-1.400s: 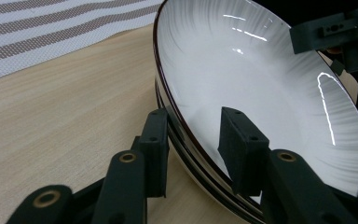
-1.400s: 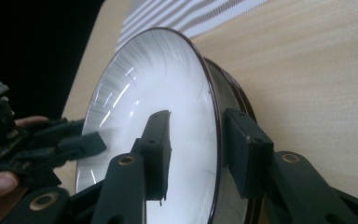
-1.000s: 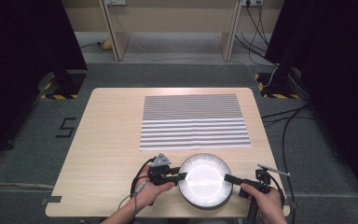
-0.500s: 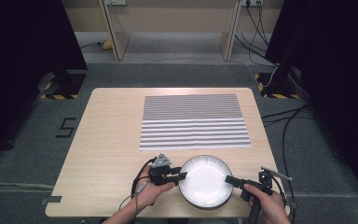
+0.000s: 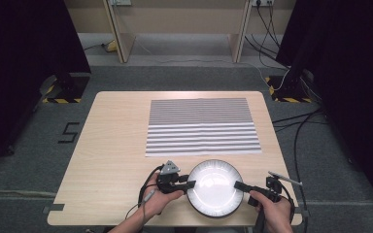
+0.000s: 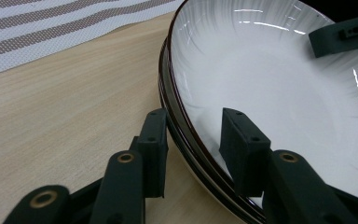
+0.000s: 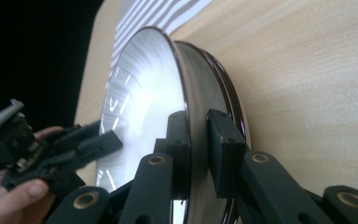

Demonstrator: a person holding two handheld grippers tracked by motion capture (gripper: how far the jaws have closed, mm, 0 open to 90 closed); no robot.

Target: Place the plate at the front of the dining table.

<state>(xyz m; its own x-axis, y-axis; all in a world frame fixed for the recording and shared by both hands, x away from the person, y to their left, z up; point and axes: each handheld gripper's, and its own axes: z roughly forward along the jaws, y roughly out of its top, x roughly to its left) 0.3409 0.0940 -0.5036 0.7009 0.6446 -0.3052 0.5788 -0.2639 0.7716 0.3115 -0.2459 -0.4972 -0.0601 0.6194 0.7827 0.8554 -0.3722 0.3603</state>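
White plates (image 5: 215,187) (two, stacked); two grippers, left (image 5: 187,184), right (image 5: 240,185).

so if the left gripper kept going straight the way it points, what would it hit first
Probably the right gripper, opposite across the white dark-rimmed plate whose near rim the left gripper already straddles; depth is unclear.

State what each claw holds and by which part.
Both claws straddle the rim of the top white plate: left claw at its left edge, right claw at its right.
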